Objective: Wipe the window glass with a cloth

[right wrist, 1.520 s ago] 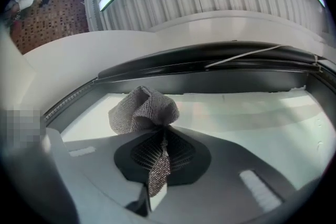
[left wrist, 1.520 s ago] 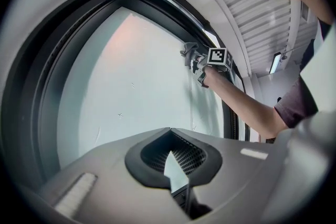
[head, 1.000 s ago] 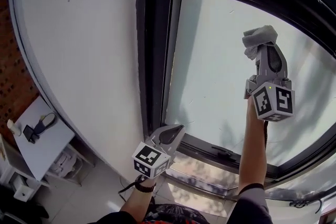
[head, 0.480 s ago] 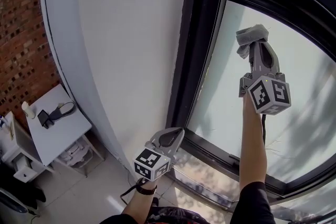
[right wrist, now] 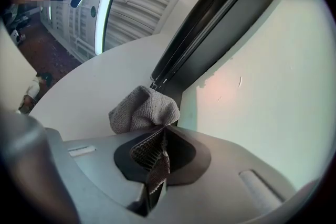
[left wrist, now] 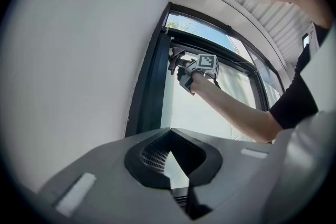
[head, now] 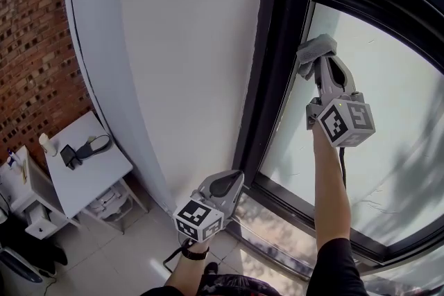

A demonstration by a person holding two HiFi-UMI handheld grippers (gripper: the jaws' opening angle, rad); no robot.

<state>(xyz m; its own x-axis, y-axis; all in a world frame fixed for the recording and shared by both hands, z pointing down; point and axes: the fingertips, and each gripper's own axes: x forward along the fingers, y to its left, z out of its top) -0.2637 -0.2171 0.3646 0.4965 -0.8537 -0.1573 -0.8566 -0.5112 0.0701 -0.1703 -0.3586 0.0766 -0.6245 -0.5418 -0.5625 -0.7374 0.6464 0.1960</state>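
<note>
Two grippers show in the head view, the right gripper (head: 311, 60) raised toward 1 o'clock and the left gripper (head: 231, 181) low near 6 o'clock, well apart from the window. The right one's jaws are clamped on a grey cloth (head: 314, 49): its own view shows a strip of the cloth pinched between them and a bunched wad bulging past the tips. That wad sits at the left edge of the window glass (head: 368, 114), just beside the black window frame (head: 276, 73); whether it presses on the pane, the frame or both cannot be told, since the wad covers the spot. The hand on this gripper is hidden behind its marker cube (head: 345, 123), and only the bare forearm (head: 329, 190) shows below. The left gripper's jaws meet at their tips with nothing between them. The pane is cut off at 3 o'clock. A white curved wall (head: 187, 59) fills 12 o'clock, with a brick wall (head: 31, 45) at 10 o'clock. At 8 o'clock stands a small white table (head: 104, 180); the dark items on it are too small to name.
</note>
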